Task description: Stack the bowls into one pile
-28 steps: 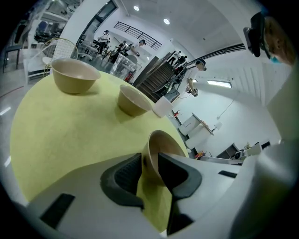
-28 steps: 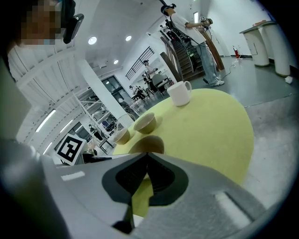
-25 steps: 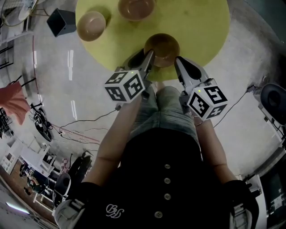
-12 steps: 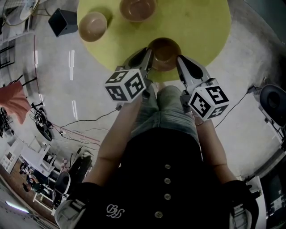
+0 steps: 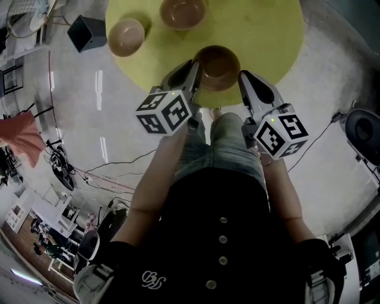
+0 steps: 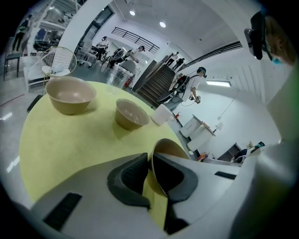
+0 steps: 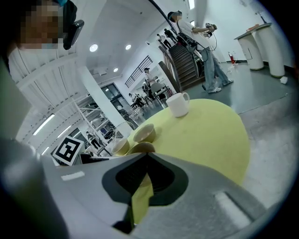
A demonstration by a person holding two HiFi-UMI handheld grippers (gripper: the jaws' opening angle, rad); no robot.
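Note:
On the near part of the round yellow table, a dark brown bowl sits between my two grippers. My left gripper is shut on its left rim; in the left gripper view the bowl's thin wall stands edge-on between the pads. My right gripper meets the right rim, and its jaws are closed at the bowl's edge. Two lighter tan bowls stand farther off, one at the table's left and one at its far side. They are apart and empty.
A white cup stands across the table, also visible in the left gripper view. A black box sits on the floor left of the table. Cables lie on the grey floor near my legs.
The brown bowl dipped slightly toward the table's near edge with both grippers, then came back. Both grips look unchanged, and the two tan bowls have not moved.

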